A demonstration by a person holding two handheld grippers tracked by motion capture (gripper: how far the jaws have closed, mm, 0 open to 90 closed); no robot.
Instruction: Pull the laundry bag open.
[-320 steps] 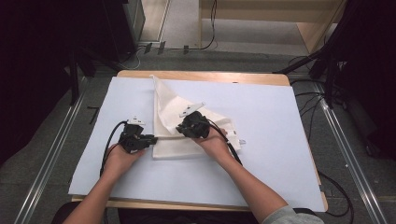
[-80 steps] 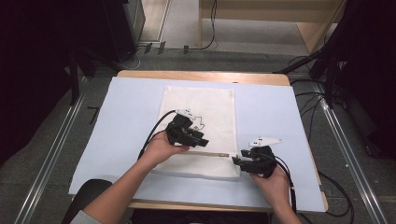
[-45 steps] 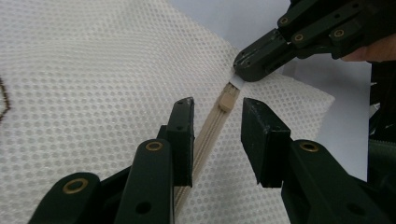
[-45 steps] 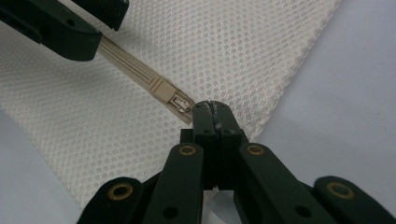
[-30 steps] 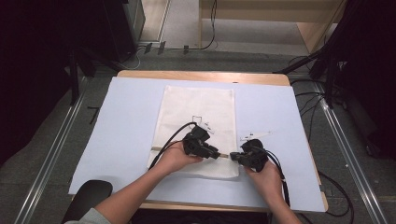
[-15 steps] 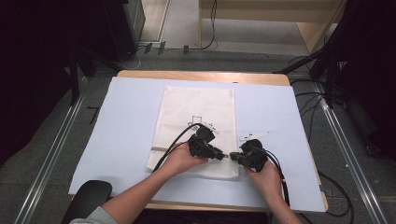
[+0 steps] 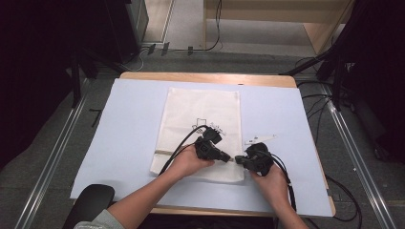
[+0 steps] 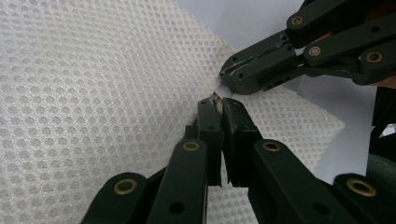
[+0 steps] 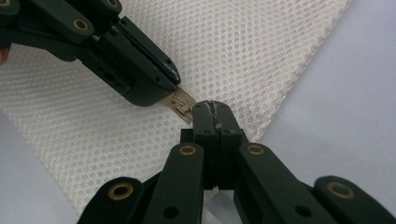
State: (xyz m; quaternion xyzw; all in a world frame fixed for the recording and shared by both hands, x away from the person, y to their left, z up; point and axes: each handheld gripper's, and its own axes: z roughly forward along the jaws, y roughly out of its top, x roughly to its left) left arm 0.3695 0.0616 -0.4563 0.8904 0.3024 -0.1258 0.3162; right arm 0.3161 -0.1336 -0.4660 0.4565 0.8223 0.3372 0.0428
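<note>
A white mesh bag (image 7: 200, 114) lies flat on the pale blue table cover (image 7: 129, 124). Near the bag's lower right corner my two grippers meet tip to tip. My left gripper (image 7: 228, 158) has just been closing. In the left gripper view its jaws (image 8: 219, 106) are pressed together on the beige zipper pull (image 9: 180, 103). My right gripper (image 7: 239, 161) is shut on the bag's edge beside that pull, with mesh (image 9: 243, 56) pinched at its tips (image 9: 215, 108). It also shows in the left gripper view as the right gripper (image 8: 232, 74).
Cables trail from both grippers across the bag and off the table's near edge. A small white tag (image 7: 260, 139) lies right of the bag. A black rounded object (image 7: 90, 200) sits at the near left corner. Bare cover stretches left and right of the bag.
My left gripper has slid a little to the right, up to the right gripper. The right hand has stayed where it was.
</note>
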